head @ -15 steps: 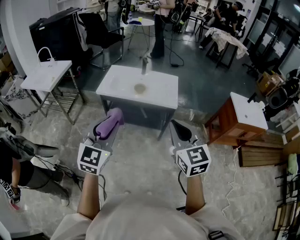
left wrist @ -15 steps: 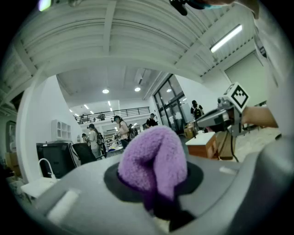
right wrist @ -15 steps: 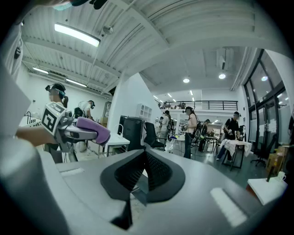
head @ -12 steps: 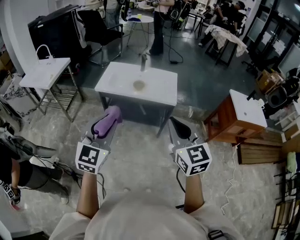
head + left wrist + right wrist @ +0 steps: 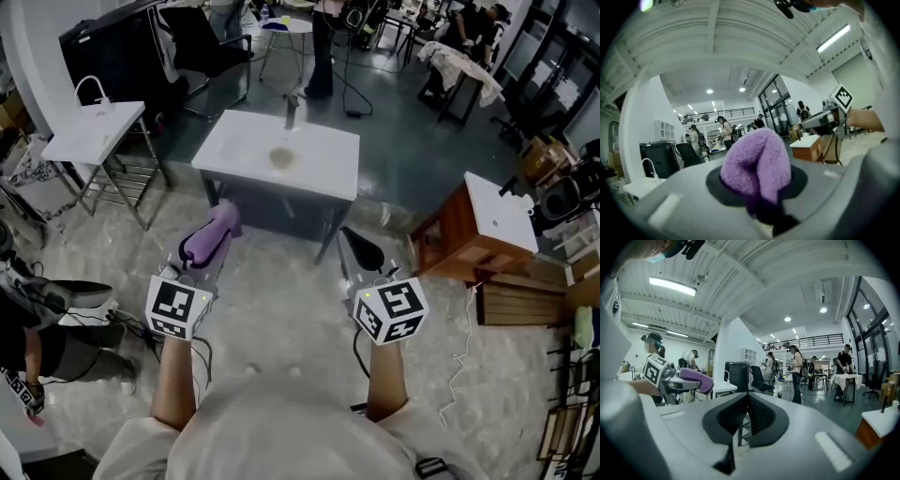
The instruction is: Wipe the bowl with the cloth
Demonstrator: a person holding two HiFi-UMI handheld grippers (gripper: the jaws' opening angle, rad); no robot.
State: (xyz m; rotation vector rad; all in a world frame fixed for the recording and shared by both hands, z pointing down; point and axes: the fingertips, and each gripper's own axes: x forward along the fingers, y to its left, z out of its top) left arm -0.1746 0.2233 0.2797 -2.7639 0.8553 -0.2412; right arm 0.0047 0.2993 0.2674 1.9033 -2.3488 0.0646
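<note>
A purple cloth [image 5: 210, 238] sticks out of my left gripper [image 5: 214, 240], which is shut on it and held level over the floor. In the left gripper view the cloth [image 5: 757, 161] bulges up between the closed jaws. My right gripper [image 5: 360, 249] is beside it at the same height, shut with nothing in it [image 5: 744, 420]. A small tan bowl [image 5: 279, 157] sits in the middle of a white table [image 5: 323, 173] ahead of both grippers, well apart from them. A metal tap [image 5: 291, 112] stands at the table's far edge.
A wooden cabinet with a white top [image 5: 487, 225] stands to the right. A second white stand [image 5: 94, 131] with a tap is at the left. A person's legs [image 5: 56, 352] lie at the left edge. Chairs, tables and several people fill the back of the room.
The head view has shifted slightly, so the white table sits a little higher in it. Both grippers keep their pose, and the cloth stays in the left one.
</note>
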